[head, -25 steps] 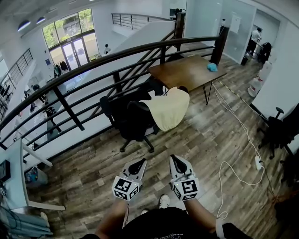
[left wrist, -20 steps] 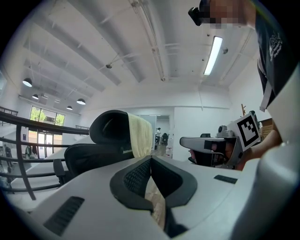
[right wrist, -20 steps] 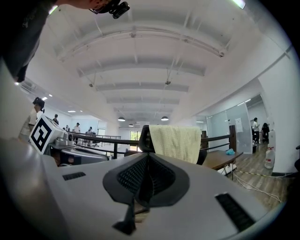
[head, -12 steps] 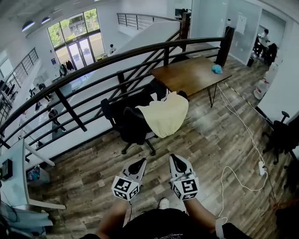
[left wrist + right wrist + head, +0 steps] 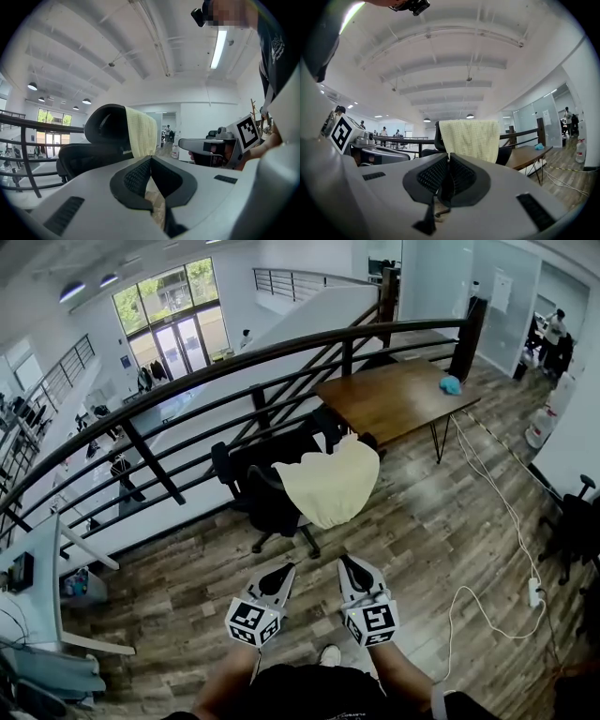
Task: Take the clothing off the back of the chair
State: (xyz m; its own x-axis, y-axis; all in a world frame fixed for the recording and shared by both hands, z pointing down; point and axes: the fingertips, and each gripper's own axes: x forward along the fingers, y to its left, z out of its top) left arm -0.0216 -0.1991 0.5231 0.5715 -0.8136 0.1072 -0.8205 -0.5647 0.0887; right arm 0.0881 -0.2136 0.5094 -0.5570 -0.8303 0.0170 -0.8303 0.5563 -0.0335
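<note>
A pale yellow piece of clothing (image 5: 328, 484) hangs over the back of a black office chair (image 5: 267, 501) on the wooden floor, near the railing. Both grippers are held side by side in front of me, well short of the chair and pointing toward it. The left gripper (image 5: 281, 571) is shut with nothing in it, and so is the right gripper (image 5: 349, 564). In the left gripper view the clothing (image 5: 140, 131) drapes over the chair's headrest (image 5: 105, 124) beyond the closed left gripper (image 5: 151, 159). In the right gripper view the clothing (image 5: 469, 138) hangs straight ahead of the closed right gripper (image 5: 448, 155).
A dark metal railing (image 5: 187, 381) runs behind the chair. A wooden table (image 5: 394, 399) with a blue object (image 5: 451, 385) stands at the back right. A white cable (image 5: 487, 512) and power strip (image 5: 535, 592) lie on the floor at right, near another black chair (image 5: 577, 521).
The chair with the clothing now sits a little lower and further left in the head view. Both grippers keep their place in the view and stay shut.
</note>
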